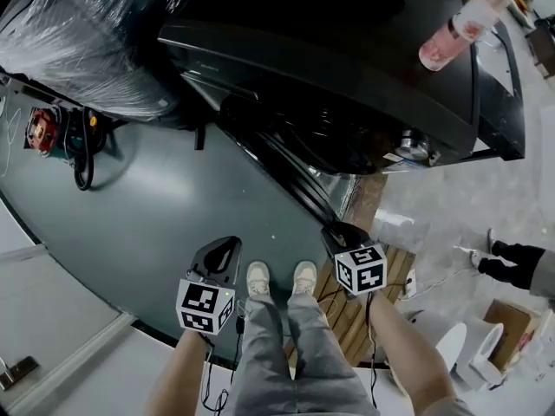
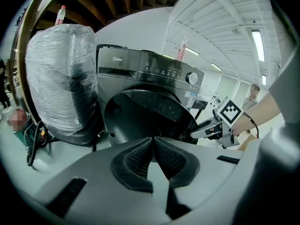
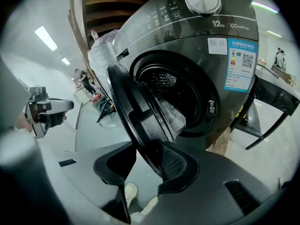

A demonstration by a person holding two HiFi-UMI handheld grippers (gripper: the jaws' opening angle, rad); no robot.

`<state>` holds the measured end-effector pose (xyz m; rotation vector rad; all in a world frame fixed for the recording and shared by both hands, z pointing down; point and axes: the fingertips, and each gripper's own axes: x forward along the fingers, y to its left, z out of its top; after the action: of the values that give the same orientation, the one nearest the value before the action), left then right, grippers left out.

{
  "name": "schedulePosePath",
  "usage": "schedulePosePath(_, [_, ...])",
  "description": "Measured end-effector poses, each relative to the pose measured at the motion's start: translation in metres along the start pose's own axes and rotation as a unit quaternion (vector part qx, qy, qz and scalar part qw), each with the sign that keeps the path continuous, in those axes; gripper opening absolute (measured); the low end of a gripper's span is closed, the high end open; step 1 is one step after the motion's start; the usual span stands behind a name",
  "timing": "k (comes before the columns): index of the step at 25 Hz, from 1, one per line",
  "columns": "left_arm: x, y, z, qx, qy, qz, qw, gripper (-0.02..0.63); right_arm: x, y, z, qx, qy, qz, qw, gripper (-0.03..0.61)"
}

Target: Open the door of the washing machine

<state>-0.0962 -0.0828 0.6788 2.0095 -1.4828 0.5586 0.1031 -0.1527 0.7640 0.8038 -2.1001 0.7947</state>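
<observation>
The dark washing machine (image 1: 347, 59) stands ahead of me with its round door (image 1: 286, 146) swung partly open toward me. In the right gripper view the door (image 3: 136, 107) stands edge-on, and the drum opening (image 3: 178, 93) shows behind it. My right gripper (image 3: 147, 165) is shut on the door's lower rim, which runs between its pads; in the head view it (image 1: 341, 232) sits at the door's near edge. My left gripper (image 1: 224, 251) hangs over the floor to the left of the door, apart from it. Its pads (image 2: 140, 158) meet with nothing between them.
A plastic-wrapped appliance (image 1: 87, 33) stands left of the machine. Cables (image 1: 82, 154) lie on the floor below it. A pink bottle (image 1: 451, 33) lies on the machine's top. My shoes (image 1: 282, 277) are below the door, beside a wooden pallet (image 1: 347, 310). Another person's legs (image 1: 512, 263) are at the right.
</observation>
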Motion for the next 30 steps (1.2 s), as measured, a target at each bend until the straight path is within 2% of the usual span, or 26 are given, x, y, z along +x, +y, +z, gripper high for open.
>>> schedulePosePath(5, [-0.035,0.013,-0.033,-0.019,0.001,0.018,0.9997,0.029,0.003,0.041,-0.020,0.012,0.020,-0.003,1.000,0.163])
schedulePosePath(10, [-0.064,0.029,-0.064,-0.036,0.001,0.041,0.9985,0.029,0.012,0.096,-0.044,-0.007,0.050,0.027,0.998,0.170])
schedulePosePath(16, [-0.109,0.061,-0.108,-0.070,0.001,0.073,0.9948,0.029,0.034,0.180,-0.064,-0.003,0.071,0.048,0.996,0.178])
schedulePosePath(23, [-0.158,0.100,-0.155,-0.121,-0.007,0.138,0.9831,0.029,0.067,0.268,-0.074,-0.002,0.088,0.093,0.992,0.186])
schedulePosePath(25, [-0.174,0.116,-0.169,-0.133,-0.009,0.155,0.9788,0.029,0.080,0.297,-0.072,-0.003,0.091,0.102,0.991,0.152])
schedulePosePath(30, [-0.208,0.159,-0.195,-0.160,-0.021,0.199,0.9666,0.029,0.116,0.362,-0.058,0.025,0.092,0.115,0.989,0.152])
